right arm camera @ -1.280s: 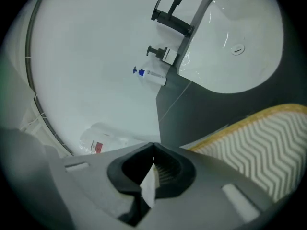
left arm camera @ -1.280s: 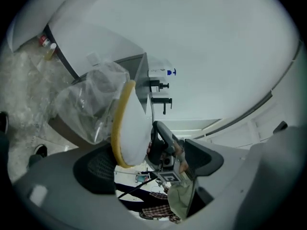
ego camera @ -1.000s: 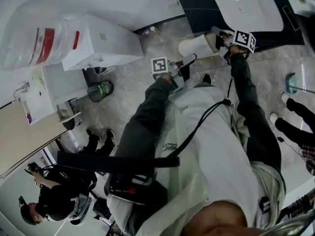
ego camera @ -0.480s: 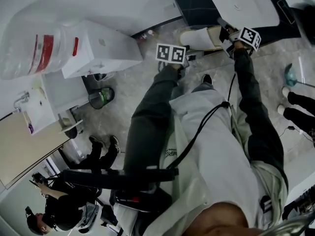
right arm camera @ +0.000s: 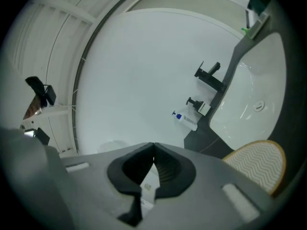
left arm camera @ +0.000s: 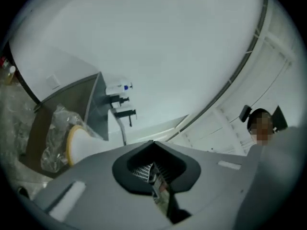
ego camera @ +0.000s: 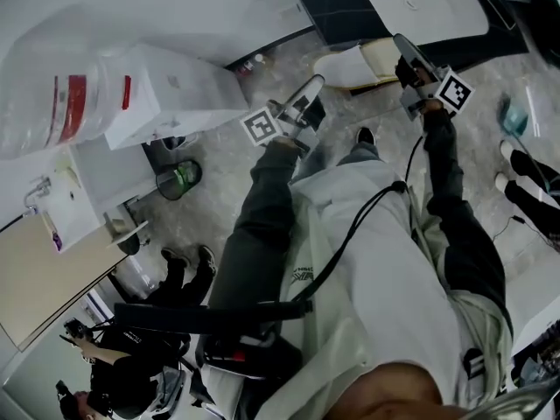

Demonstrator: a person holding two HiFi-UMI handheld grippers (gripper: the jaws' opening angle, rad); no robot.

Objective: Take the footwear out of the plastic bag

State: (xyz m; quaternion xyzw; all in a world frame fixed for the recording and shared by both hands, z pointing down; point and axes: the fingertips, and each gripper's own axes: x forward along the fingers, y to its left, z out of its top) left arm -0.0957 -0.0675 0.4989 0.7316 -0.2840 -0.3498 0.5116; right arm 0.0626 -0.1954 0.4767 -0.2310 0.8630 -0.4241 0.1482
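A white slipper [ego camera: 346, 66] with a tan sole lies on the dark counter [ego camera: 343, 11] by the basin. In the left gripper view the slipper [left arm camera: 84, 145] shows its yellow-edged sole, with crinkled clear plastic bag [left arm camera: 53, 128] round its end. My left gripper [ego camera: 313, 83] is raised just left of it. Its jaws have just been closing and now meet at the tips [left arm camera: 153, 143], with only a thin pale scrap in the slit, which I cannot identify. My right gripper [ego camera: 401, 44] is shut [right arm camera: 153, 145] beside the slipper's ridged sole [right arm camera: 259, 162].
A white basin [ego camera: 420, 3] with a black tap [right arm camera: 208, 75] and a soap bottle [right arm camera: 184, 120] is set into the counter. A big clear bag with red print [ego camera: 70, 86] and a white box [ego camera: 175, 81] are at the left. People stand at lower left [ego camera: 114, 366] and right [ego camera: 525, 191].
Both grippers have risen and pushed further toward the counter. The left gripper has rolled, so its marker cube now sits to the left. The slipper stays by the basin.
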